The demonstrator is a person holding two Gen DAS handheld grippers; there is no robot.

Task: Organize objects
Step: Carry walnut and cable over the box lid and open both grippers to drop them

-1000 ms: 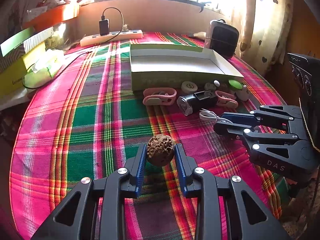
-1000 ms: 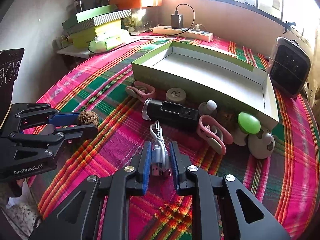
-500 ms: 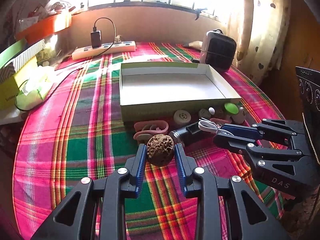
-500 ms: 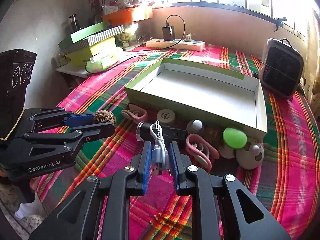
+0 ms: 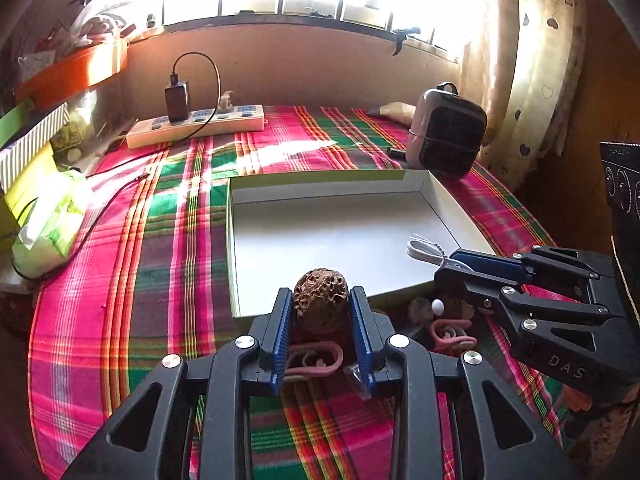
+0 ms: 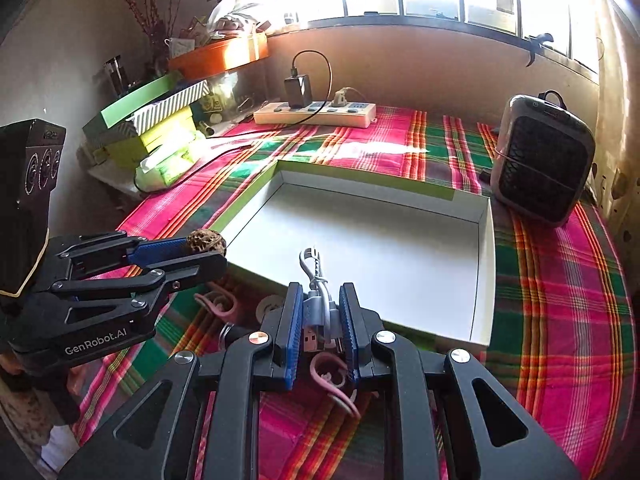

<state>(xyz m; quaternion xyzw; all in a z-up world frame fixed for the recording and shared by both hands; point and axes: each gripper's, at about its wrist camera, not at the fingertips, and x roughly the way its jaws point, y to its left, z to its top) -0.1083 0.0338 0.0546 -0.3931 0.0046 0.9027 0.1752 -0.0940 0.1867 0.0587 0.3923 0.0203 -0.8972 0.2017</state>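
At lower centre, the left gripper [image 5: 321, 314] clamped a walnut [image 5: 320, 300] over the near edge of the box [image 5: 448, 204]. At right, the right gripper [image 6: 319, 320] pinched a coiled cable [image 6: 317, 296] above that same edge. Pink clips [image 5: 316, 360] lay on the tablecloth [image 5: 140, 280] below.

Home room, by a window. Evidence: plaid tablecloth [image 5: 120, 280] on the table, heart-print curtain [image 5: 532, 60] at its right edge, power strip [image 6: 316, 114] and stacked boxes [image 6: 152, 120] along the far edge.
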